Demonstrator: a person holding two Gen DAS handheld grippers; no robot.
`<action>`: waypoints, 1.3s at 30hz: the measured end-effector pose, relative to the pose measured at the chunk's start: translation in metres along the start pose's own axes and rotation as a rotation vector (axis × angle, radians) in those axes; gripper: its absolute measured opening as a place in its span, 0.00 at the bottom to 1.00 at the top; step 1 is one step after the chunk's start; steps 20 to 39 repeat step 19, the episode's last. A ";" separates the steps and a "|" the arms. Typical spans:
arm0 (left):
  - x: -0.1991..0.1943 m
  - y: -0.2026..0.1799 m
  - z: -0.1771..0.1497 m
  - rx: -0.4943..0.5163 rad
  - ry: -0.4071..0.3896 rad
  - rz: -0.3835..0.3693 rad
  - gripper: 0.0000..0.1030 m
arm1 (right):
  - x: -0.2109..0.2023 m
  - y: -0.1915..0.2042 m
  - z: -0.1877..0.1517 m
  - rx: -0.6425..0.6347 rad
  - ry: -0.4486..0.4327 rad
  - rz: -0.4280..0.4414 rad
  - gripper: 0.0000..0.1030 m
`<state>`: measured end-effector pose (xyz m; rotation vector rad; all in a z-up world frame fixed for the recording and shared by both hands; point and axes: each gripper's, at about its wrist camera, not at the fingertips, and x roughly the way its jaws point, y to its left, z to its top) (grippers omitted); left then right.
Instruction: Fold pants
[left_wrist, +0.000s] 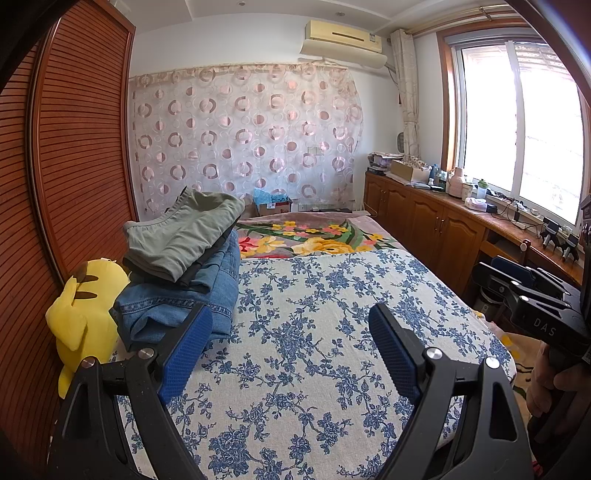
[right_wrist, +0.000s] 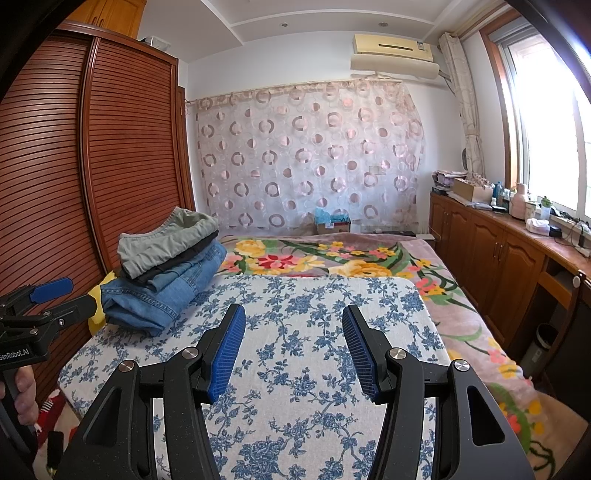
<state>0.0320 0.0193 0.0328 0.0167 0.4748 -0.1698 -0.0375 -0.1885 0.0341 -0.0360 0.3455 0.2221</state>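
Setting: a bedroom; a bed (right_wrist: 424, 295) covered near us by a blue-flowered white cloth (right_wrist: 306, 354), with a bright floral blanket (right_wrist: 332, 258) beyond it.
Pants: a stack of folded pants (left_wrist: 184, 266) sits at the left edge of the flowered cloth, next to the wardrobe (left_wrist: 74, 147); grey-green pair (left_wrist: 181, 236) on top, a dark pair under it, blue jeans (left_wrist: 177, 310) at the bottom.
Plush: a yellow plush toy (left_wrist: 85, 306) leans beside the stack.
Left claw (left_wrist: 291, 354): released, jaws wide, nothing between them, held above the bare cloth.
Right claw (right_wrist: 293, 350): released, jaws partly apart, holding nothing.
Progress: every pair in view looks folded and stacked; no unfolded pants lie on the cloth.
Remaining: seemingly nothing, unless more pants wait out of view.
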 end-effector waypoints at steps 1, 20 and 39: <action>0.000 0.000 0.000 0.001 0.000 0.001 0.84 | 0.000 0.000 0.000 0.000 -0.001 0.000 0.55; 0.000 0.000 -0.001 0.001 -0.001 0.001 0.84 | 0.001 -0.001 0.000 0.001 -0.001 -0.002 0.55; 0.000 0.000 -0.001 0.001 -0.001 0.001 0.84 | 0.001 -0.001 0.000 0.001 -0.001 -0.002 0.55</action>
